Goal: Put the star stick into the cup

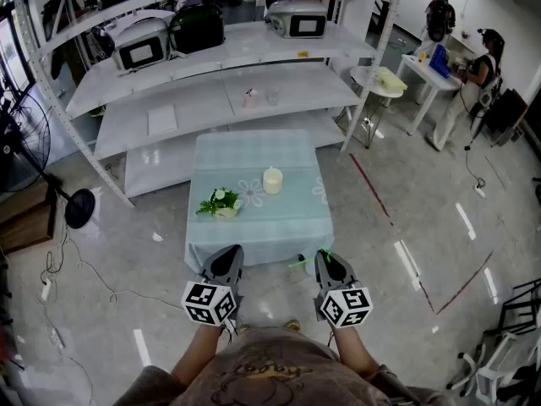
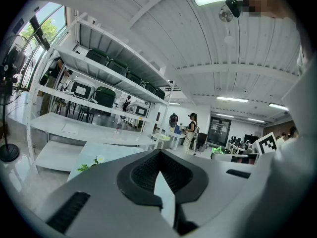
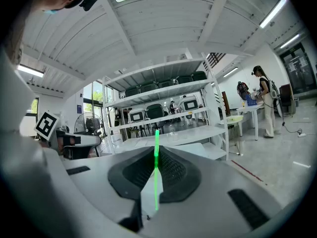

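The right gripper (image 3: 156,175) has its jaws closed on the thin, bright green star stick (image 3: 156,152), which stands up between the pads in the right gripper view. In the head view the stick pokes out leftwards from that gripper's tip, low in front of the person. It is over the grey floor, just short of the near edge of the small counter draped in a pale teal checked cloth (image 1: 254,231). The cream-coloured cup (image 1: 272,180) stands upright near the middle of the counter, well apart from the stick. A little green plant with white flowers in a pot (image 1: 220,203) sits to the cup's left. The left gripper (image 2: 159,177) is level beside the right one, jaws together with nothing between them.
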A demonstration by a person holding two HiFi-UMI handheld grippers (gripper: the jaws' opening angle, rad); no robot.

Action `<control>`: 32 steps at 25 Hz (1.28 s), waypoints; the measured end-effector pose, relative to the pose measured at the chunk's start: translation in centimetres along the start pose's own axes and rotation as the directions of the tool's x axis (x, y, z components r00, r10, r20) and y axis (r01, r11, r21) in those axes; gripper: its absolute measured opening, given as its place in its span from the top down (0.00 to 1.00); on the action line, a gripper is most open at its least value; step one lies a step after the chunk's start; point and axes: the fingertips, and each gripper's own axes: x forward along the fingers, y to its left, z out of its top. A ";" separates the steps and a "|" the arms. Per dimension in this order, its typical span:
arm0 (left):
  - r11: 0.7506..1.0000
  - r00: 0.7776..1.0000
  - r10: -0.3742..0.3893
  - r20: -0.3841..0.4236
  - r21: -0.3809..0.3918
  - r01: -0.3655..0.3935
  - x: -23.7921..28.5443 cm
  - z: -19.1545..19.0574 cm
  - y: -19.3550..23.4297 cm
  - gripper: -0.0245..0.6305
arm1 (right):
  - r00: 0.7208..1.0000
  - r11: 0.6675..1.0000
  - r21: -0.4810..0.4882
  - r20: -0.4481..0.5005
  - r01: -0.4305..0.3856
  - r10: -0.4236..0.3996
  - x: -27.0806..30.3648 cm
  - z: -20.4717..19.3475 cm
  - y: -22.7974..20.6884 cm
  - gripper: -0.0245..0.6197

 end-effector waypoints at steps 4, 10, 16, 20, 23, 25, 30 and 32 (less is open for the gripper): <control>1.000 1.000 0.007 0.001 0.028 -0.007 0.3 0.3 -0.2 0.93 | 1.000 1.000 0.004 0.013 -0.011 0.011 0.3 0.4 0.0 0.94; 0.999 0.999 0.034 0.002 0.032 -0.034 0.3 0.3 -0.5 0.93 | 0.999 0.999 0.017 0.025 -0.049 0.049 0.8 1.2 -0.3 0.94; 0.997 0.998 0.067 0.009 0.036 -0.068 0.4 0.0 -1.7 0.93 | 0.996 0.996 0.010 0.024 -0.085 0.085 0.7 1.5 -1.4 0.93; 0.994 0.994 0.109 0.018 0.023 -0.110 0.5 -1.3 -2.7 0.93 | 0.993 0.993 -0.005 0.011 -0.115 0.115 0.4 0.8 -2.6 0.94; 0.992 0.992 0.123 0.021 0.005 -0.124 0.6 -2.3 -3.9 0.93 | 0.991 0.991 -0.020 -0.010 -0.132 0.132 0.0 0.4 -3.6 0.94; 0.992 0.992 0.125 0.018 0.000 -0.125 0.8 -2.7 -4.3 0.93 | 0.990 0.990 -0.028 -0.018 -0.141 0.141 0.2 0.3 -3.9 0.94; 0.992 0.992 0.128 0.021 -0.009 -0.128 2.1 -2.9 -4.1 0.93 | 0.988 0.988 -0.037 -0.035 -0.152 0.151 1.2 0.0 -4.6 0.93; 0.992 0.992 0.126 0.022 -0.011 -0.126 2.8 -2.8 -3.7 0.93 | 0.988 0.988 -0.035 -0.040 -0.151 0.149 1.7 -0.2 -4.8 0.94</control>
